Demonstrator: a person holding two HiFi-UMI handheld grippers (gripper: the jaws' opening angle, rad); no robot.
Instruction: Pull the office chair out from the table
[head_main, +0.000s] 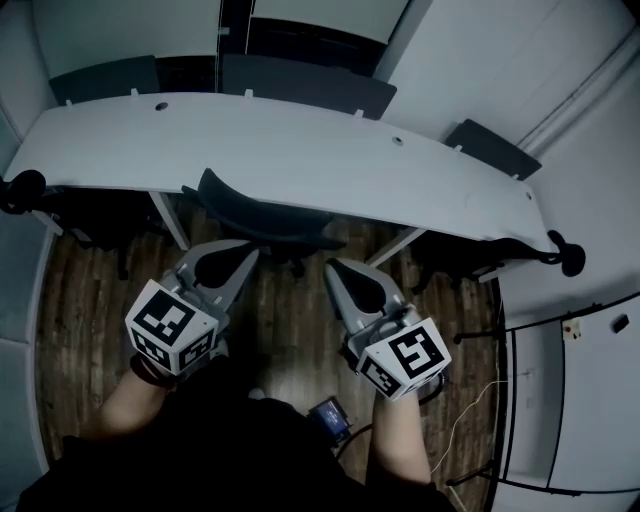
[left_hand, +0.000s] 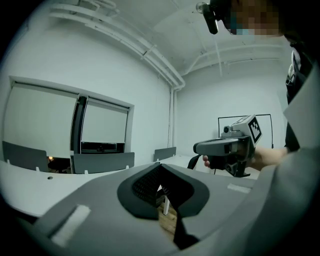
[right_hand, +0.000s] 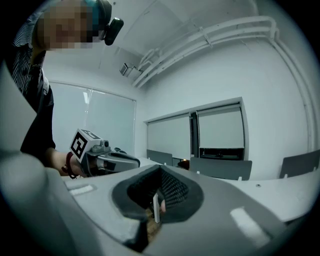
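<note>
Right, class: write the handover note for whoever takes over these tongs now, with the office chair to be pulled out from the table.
Grippers: left tongs shut, empty; right tongs shut, empty. Both are held side by side, short of the chair.
Things: office chair tucked under the middle of the white table, backrest towards the person.
Done: nothing yet; chair not gripped.
Left: open the tongs, take the backrest, pull the chair clear.

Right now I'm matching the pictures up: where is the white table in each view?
Head view: the table spans the upper half.
Left gripper view: table at lower left.
Right gripper view: table at lower right.
Shared landmark: the middle grey panel at its far edge.
</note>
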